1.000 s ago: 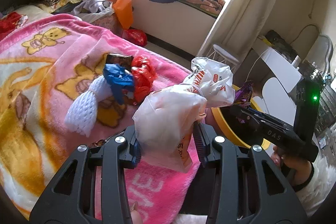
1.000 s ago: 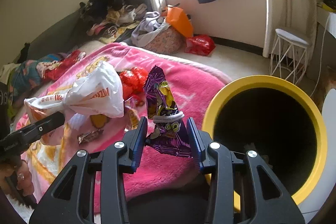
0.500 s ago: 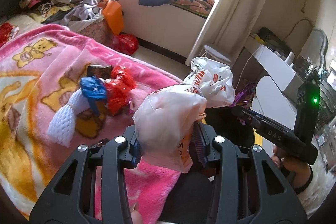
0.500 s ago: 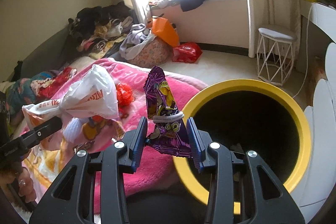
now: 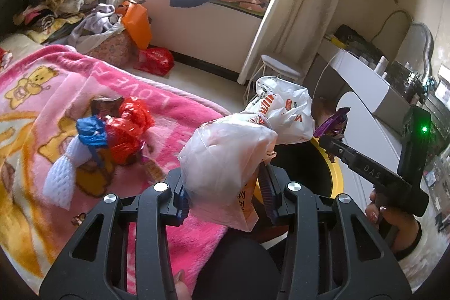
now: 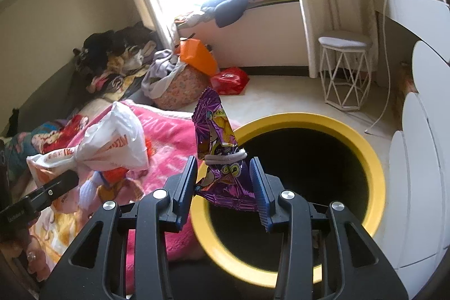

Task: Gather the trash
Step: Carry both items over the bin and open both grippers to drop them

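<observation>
Two grippers: each carries one piece of trash.
Left gripper [image 5: 225, 197]: jaws pinching a tied white plastic bag [image 5: 225, 159], held above the bed edge, beside the bin.
Right gripper [image 6: 225, 187]: jaws pinching a purple snack wrapper [image 6: 218, 156], held over the near rim of the bin.
Bin [image 6: 374, 159]: round, yellow rim, dark inside, standing on the floor against the bed.
Bed: pink blanket [image 5: 70, 92] carrying a red bag [image 5: 128, 130], a blue bag [image 5: 91, 130] and a white mesh sleeve [image 5: 60, 179].
Far side: white stool [image 6: 344, 69] below the window.
</observation>
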Demonstrator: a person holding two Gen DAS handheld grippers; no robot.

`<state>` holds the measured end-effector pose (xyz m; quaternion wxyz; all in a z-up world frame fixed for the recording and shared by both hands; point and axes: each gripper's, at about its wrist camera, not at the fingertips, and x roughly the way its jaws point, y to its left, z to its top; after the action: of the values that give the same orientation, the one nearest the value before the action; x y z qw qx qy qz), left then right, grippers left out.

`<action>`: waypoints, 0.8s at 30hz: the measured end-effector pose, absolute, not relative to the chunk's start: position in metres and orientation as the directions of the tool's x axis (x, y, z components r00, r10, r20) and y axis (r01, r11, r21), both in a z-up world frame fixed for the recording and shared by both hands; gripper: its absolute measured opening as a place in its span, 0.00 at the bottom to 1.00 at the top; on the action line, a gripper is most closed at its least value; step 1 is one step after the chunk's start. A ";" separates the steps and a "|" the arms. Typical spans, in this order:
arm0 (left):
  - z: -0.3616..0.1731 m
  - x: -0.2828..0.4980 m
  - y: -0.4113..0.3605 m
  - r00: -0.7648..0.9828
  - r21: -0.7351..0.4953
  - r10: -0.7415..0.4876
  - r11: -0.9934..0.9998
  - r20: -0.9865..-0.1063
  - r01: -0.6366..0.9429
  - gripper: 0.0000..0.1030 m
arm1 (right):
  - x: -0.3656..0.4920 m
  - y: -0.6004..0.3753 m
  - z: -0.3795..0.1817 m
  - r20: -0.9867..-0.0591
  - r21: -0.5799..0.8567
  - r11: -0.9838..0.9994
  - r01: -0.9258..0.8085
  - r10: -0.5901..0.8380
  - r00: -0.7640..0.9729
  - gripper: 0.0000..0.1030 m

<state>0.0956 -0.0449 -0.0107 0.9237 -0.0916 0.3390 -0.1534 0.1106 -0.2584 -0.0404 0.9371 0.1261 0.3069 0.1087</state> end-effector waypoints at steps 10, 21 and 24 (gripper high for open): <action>-0.010 0.105 -0.076 0.714 -0.247 -0.360 0.933 -0.600 0.263 0.33 | 0.109 -0.291 -0.044 -0.545 0.308 0.950 -0.051 0.221 0.809 0.36; -0.017 0.117 -0.111 0.693 -0.207 -0.366 0.929 -0.621 0.306 0.33 | 0.107 -0.319 -0.049 -0.546 0.321 0.947 0.012 0.175 0.819 0.36; -0.021 0.122 -0.119 0.683 -0.200 -0.365 0.929 -0.632 0.312 0.33 | 0.106 -0.326 -0.050 -0.547 0.324 0.946 0.024 0.166 0.821 0.36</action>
<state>0.1215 -0.1192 -0.0213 0.9165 -0.0381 0.3527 -0.1847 0.1057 -0.3258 -0.0502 0.9406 0.1601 0.2970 0.0378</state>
